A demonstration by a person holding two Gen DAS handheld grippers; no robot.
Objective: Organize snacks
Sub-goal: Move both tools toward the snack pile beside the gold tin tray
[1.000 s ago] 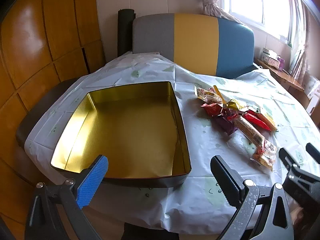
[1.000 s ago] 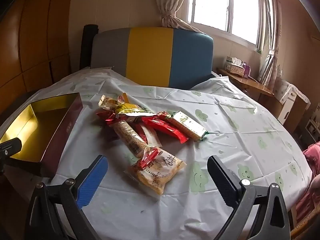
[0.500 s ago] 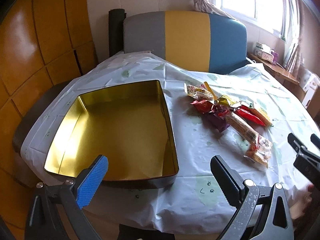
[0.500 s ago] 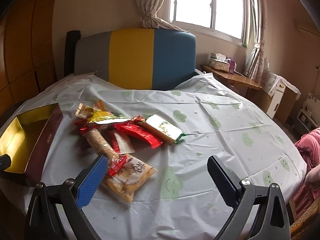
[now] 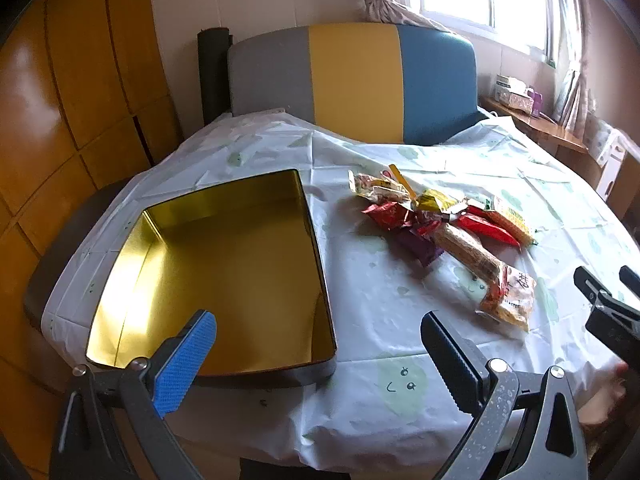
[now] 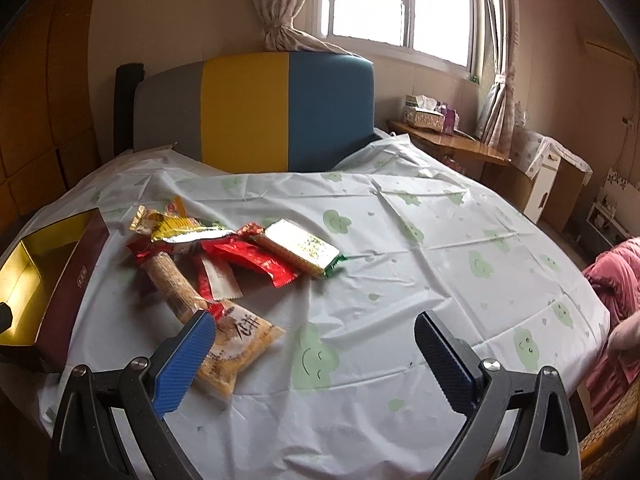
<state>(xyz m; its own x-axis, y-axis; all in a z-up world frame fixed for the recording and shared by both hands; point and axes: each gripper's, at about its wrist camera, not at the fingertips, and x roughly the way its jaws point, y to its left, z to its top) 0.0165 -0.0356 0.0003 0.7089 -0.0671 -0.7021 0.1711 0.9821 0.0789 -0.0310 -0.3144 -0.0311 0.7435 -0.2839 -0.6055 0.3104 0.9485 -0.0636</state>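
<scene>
An empty gold-lined tin box (image 5: pixel 224 264) lies on the table's left side; its dark red outer wall (image 6: pixel 72 280) shows in the right wrist view. A pile of snack packets (image 5: pixel 440 228) (image 6: pixel 224 248) lies to its right, with an orange cracker bag (image 6: pixel 236 344) nearest the front edge. My left gripper (image 5: pixel 320 344) hangs open above the tin's near right corner, holding nothing. My right gripper (image 6: pixel 316 344) is open too, its blue finger over the cracker bag's near end; it also shows at the right edge of the left wrist view (image 5: pixel 608 300).
A white tablecloth with green smiley prints (image 6: pixel 440 248) covers the table. A grey, yellow and blue chair back (image 5: pixel 352 84) stands behind it. Wooden panels line the left wall. A side table with a tissue box (image 6: pixel 424 116) is at the right. A person's hand (image 6: pixel 624 332) shows at the right edge.
Both grippers have pulled back and risen a little, so the tin and snacks sit farther off. The right view has swung right, shifting the snacks leftward. Nothing was grasped.
</scene>
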